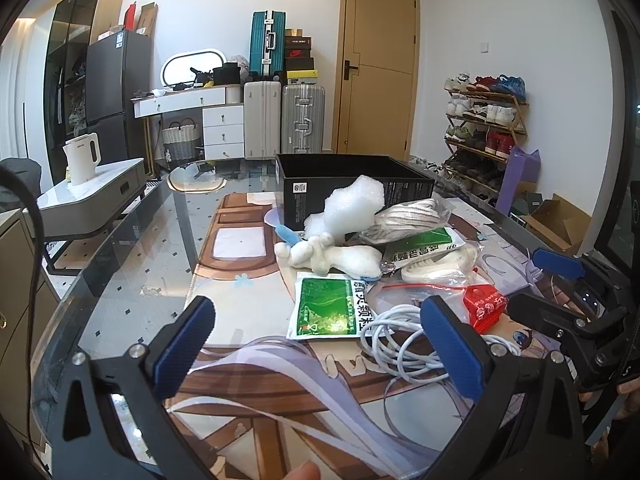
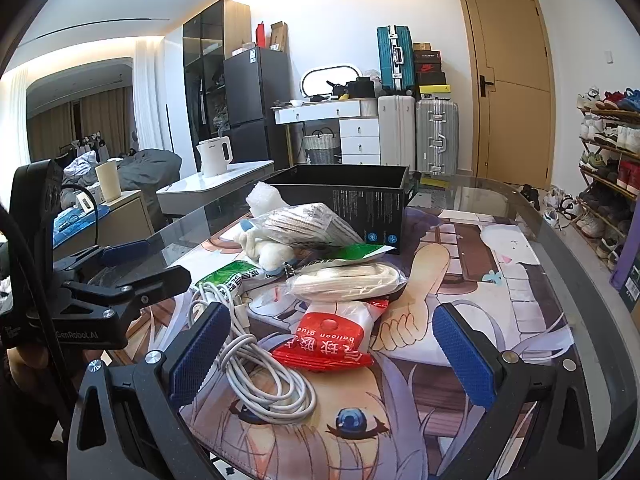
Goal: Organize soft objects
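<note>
A pile of soft things lies on the printed mat in front of an open black box (image 1: pixel 352 188) (image 2: pixel 360 200). It holds a white plush toy (image 1: pixel 332 254) (image 2: pixel 264 248), white foam (image 1: pixel 352 204), bagged rope (image 1: pixel 408 216) (image 2: pixel 304 222), a bagged white roll (image 2: pixel 344 280), green sachets (image 1: pixel 328 312) (image 2: pixel 228 274), a red balloon-glue packet (image 1: pixel 484 306) (image 2: pixel 326 340) and a coiled white cable (image 1: pixel 404 344) (image 2: pixel 260 376). My left gripper (image 1: pixel 318 348) is open and empty, short of the green sachet. My right gripper (image 2: pixel 330 354) is open, its fingers either side of the red packet and cable.
The glass table (image 1: pixel 132 280) has a curved edge at left and right (image 2: pixel 560 240). A low side table with a white kettle (image 1: pixel 82 158) stands to the left. Suitcases, a dresser, a door and a shoe rack (image 1: pixel 484 128) are behind.
</note>
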The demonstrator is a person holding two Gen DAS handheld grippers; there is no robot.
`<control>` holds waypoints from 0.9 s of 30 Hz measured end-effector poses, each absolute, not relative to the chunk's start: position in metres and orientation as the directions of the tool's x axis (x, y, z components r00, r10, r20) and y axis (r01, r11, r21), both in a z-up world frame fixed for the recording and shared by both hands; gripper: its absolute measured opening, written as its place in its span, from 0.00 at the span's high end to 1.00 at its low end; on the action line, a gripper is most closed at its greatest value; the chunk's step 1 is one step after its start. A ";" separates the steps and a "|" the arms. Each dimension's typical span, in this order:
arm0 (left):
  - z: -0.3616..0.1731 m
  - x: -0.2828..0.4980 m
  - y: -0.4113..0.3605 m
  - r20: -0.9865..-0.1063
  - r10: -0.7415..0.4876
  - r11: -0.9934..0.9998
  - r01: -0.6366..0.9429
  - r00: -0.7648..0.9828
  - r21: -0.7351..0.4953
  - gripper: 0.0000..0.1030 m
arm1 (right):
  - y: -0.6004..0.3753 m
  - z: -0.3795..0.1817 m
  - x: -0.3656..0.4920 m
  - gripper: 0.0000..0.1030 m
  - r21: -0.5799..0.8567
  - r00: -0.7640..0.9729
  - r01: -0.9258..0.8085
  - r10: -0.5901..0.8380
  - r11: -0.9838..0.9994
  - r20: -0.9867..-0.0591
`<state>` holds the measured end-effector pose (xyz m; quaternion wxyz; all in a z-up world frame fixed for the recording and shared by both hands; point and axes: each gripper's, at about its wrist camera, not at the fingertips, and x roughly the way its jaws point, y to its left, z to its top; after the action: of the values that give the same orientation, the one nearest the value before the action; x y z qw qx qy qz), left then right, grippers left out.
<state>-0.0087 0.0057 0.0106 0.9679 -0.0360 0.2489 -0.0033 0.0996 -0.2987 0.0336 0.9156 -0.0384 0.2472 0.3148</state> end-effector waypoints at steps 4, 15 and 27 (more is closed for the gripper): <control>0.010 -0.009 0.004 -0.483 -0.019 0.998 -0.013 0.875 -0.063 0.00 | -0.300 0.034 0.100 0.00 0.087 0.683 -0.590 0.554 0.802 -0.477; 0.007 -0.010 0.004 -0.472 -0.020 0.998 -0.010 0.881 -0.060 0.00 | -0.303 0.032 0.106 0.00 0.090 0.692 -0.573 0.539 0.815 -0.480; 0.005 -0.008 0.014 -0.470 0.003 0.997 -0.042 0.883 -0.071 0.00 | -0.301 0.031 0.106 0.00 0.078 0.698 -0.571 0.533 0.817 -0.478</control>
<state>-0.0081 0.0142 0.0047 0.9694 -0.0397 0.2418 0.0115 0.1058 -0.3014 0.0309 0.9206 -0.0383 0.2470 0.3000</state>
